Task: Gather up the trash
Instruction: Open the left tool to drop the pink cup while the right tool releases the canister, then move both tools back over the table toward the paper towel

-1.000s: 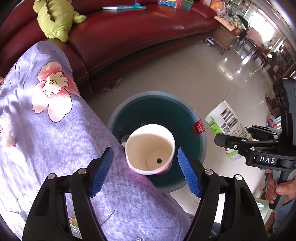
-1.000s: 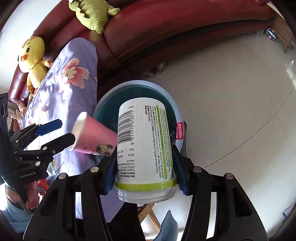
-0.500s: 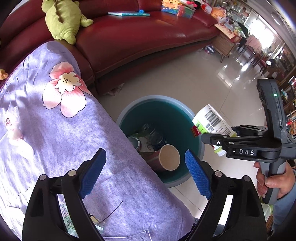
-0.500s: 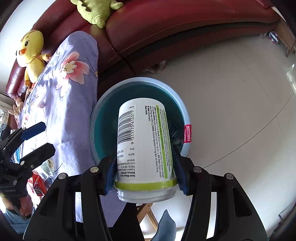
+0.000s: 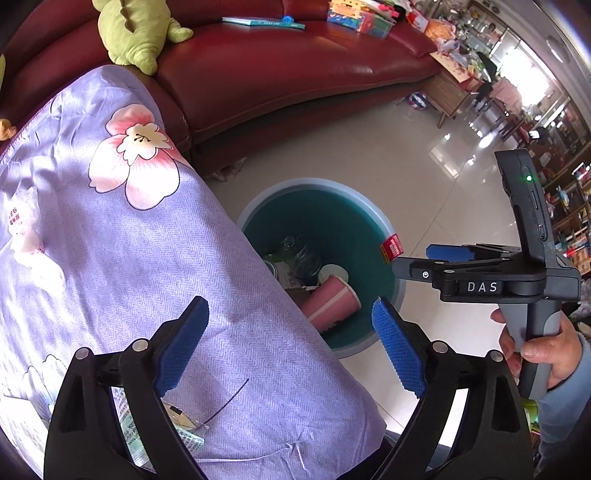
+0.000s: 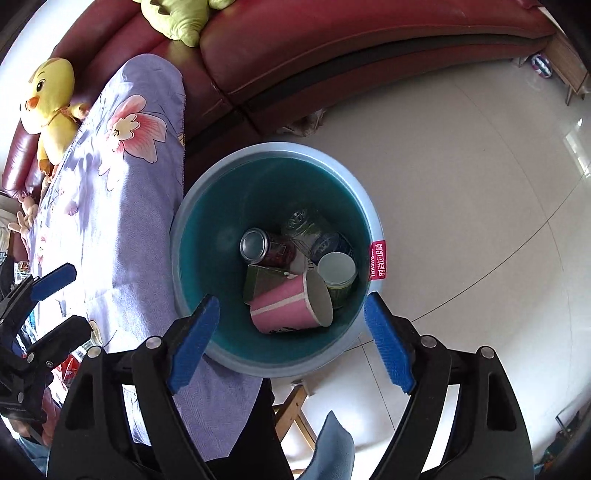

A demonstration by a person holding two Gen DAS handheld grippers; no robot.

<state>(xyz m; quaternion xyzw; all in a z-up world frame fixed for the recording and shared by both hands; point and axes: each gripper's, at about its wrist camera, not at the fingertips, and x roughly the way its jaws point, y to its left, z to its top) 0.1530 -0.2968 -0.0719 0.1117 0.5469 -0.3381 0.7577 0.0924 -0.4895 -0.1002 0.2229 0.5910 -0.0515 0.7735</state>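
Observation:
The blue bin (image 6: 207, 206) stands on the floor beside the clothed table. Inside lie a pink paper cup (image 6: 291, 306) on its side, a white green-labelled bottle (image 6: 336, 273), a drink can (image 6: 258, 245) and a clear bottle. My right gripper (image 6: 292, 301) hangs above the bin, its jaws opening with nothing between them. In the left wrist view it (image 5: 413, 258) reaches over the bin's (image 5: 306, 184) right rim. My left gripper (image 5: 288, 310) stands open and empty over the table edge, with the pink cup (image 5: 328, 299) below it.
A purple floral cloth (image 5: 110, 240) covers the table, with wrappers (image 5: 22, 221) and a green printed packet (image 5: 140, 435) on it. A red sofa (image 5: 277, 74) with a green plush (image 5: 136, 33) and a yellow duck (image 6: 48, 107) runs behind. Glossy tiled floor (image 6: 461, 184) lies right.
The pink cup dropped from my left gripper into the bin. My right gripper then opened and the white bottle fell in. The left jaws spread wider.

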